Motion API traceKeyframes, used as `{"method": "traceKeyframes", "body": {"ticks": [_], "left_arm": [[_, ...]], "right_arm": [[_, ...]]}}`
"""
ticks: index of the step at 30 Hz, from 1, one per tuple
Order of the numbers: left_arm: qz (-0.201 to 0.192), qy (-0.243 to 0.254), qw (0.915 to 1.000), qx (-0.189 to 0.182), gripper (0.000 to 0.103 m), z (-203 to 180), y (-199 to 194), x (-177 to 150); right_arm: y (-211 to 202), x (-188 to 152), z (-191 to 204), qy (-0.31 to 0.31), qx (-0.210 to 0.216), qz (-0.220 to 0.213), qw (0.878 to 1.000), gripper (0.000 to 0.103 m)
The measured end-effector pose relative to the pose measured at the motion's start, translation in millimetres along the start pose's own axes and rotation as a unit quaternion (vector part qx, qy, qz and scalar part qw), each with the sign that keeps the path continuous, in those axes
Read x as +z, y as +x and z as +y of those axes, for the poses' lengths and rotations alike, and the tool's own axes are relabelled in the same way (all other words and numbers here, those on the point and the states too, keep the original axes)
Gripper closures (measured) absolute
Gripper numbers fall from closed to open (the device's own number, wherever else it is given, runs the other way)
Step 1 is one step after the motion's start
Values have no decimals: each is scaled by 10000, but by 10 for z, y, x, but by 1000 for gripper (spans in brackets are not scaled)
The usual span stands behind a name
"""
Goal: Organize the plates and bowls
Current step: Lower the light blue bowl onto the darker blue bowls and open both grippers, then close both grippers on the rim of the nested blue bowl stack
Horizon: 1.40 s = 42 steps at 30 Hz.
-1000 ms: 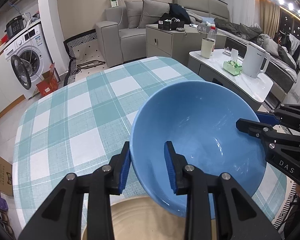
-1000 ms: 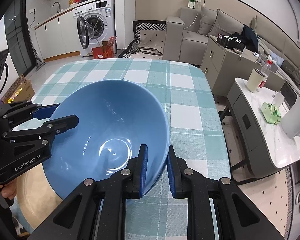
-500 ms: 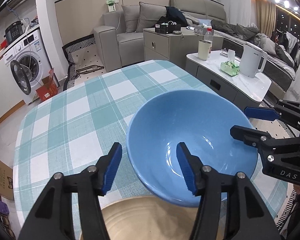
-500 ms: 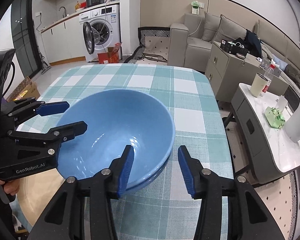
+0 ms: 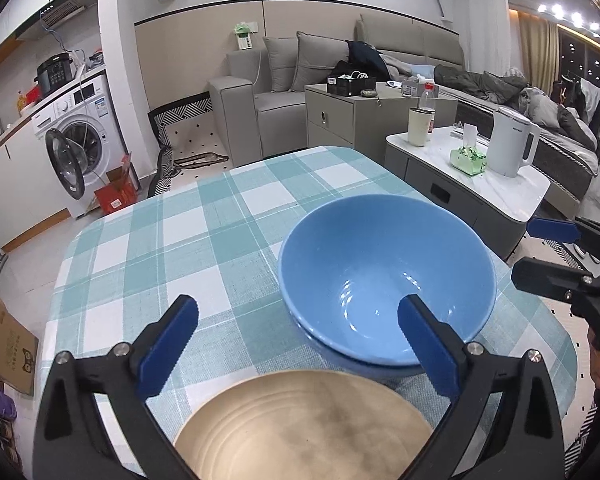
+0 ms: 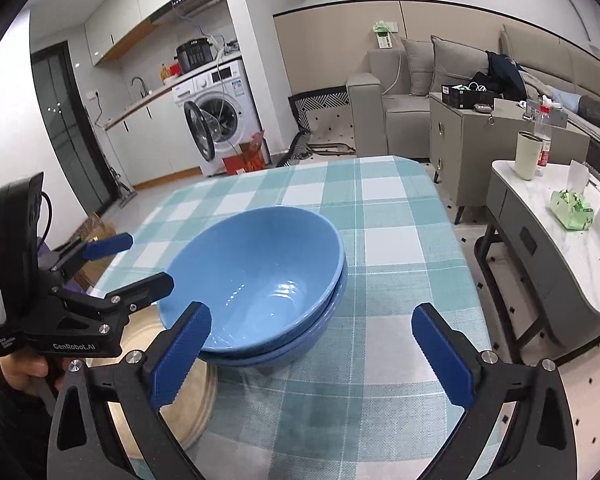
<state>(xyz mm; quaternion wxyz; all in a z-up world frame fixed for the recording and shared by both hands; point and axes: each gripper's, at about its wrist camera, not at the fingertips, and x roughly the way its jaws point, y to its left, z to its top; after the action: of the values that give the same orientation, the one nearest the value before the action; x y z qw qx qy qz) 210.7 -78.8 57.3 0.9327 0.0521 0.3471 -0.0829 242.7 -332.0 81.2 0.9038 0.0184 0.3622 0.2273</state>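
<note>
Plates and bowls: on the checked table (image 5: 148,264), the glossy blue ceramic bowl (image 5: 384,280) sits nested, empty, in a second blue bowl (image 6: 300,350) beside the round beige plate (image 5: 300,428). Both the left gripper (image 5: 298,340) and right gripper (image 6: 310,354) have just been opening and gape unladen. A careless retreat might clip the rim and shift the stack.

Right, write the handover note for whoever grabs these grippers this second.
Left gripper: open, jaws have just been opening, holds nothing.
Right gripper: open, jaws just opened too, holds nothing.
Top blue bowl: released, nested in the lower blue bowl on the checked tablecloth, sitting a little tilted.
Beige plate: on the table's near side, just in front of the bowl stack.
Done: bowls stacked.
Left: check the stack sits level; the plate is untouched, and no other dishes are in view.
</note>
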Motion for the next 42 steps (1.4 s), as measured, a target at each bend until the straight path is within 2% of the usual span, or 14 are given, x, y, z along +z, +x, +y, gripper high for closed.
{"method": "traceKeyframes", "body": {"ticks": [9,19,24,28,37,42], "left_arm": [[-196,-234,9995,-29,2,-22,-65,-42],[-216,-142,9997,-46,0,-95,-55,-86],[-164,-395,9989,-197,0,-40,-9,-78],[-126,-671,9971,-333,0,43,36,-86],[-247,-784,9961,-335,0,87,83,-133],[-384,-650,9967,-312,0,58,83,-155]], "right_arm": [[-5,-20,-50,48,19,4,10000,1],[53,-38,-119,210,86,-91,9997,1],[89,-40,-150,311,174,-167,9992,0],[107,-63,-142,349,209,-401,9984,0],[322,-121,-77,437,584,-143,9972,0],[441,-158,-91,521,566,40,9970,0]]}}
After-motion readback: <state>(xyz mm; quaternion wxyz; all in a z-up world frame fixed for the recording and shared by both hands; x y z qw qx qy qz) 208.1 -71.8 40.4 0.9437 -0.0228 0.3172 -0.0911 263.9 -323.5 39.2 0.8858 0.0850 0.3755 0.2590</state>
